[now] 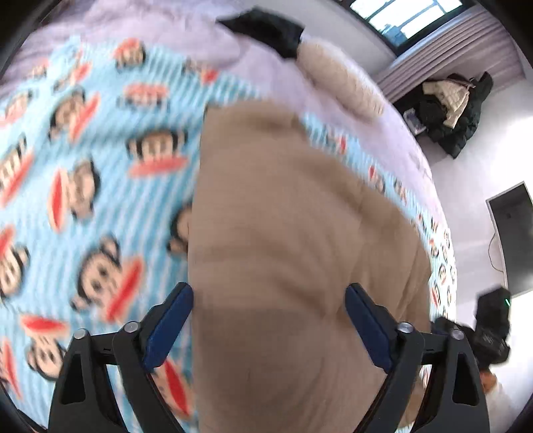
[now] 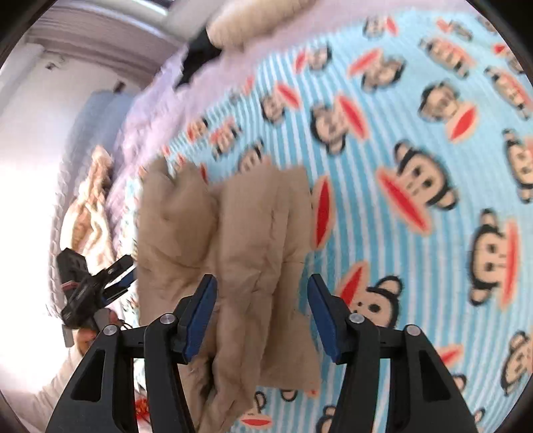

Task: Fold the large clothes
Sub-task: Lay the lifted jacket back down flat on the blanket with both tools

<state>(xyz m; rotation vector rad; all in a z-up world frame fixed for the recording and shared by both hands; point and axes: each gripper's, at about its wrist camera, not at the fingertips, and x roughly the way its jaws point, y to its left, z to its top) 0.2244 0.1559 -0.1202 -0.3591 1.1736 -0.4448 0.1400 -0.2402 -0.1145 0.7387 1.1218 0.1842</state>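
Note:
A tan padded garment point(image 1: 293, 253) lies on a blue striped bedspread with monkey faces point(image 1: 83, 160). My left gripper point(image 1: 269, 321) is open above the garment, its blue pads point(image 1: 168, 328) wide apart with nothing between them. In the right wrist view the garment point(image 2: 246, 253) lies folded in long creased panels. My right gripper point(image 2: 262, 316) is open over its near end, holding nothing. The left gripper point(image 2: 96, 289) shows at the garment's left edge in that view. Both views are blurred.
A lilac quilt point(image 1: 160, 30) and a beige fleece item point(image 1: 343, 83) lie at the far side of the bed, with a black cloth point(image 1: 266, 28). Dark coats point(image 1: 456, 106) are piled on the floor by the window. A dark screen point(image 1: 514, 239) stands at the right.

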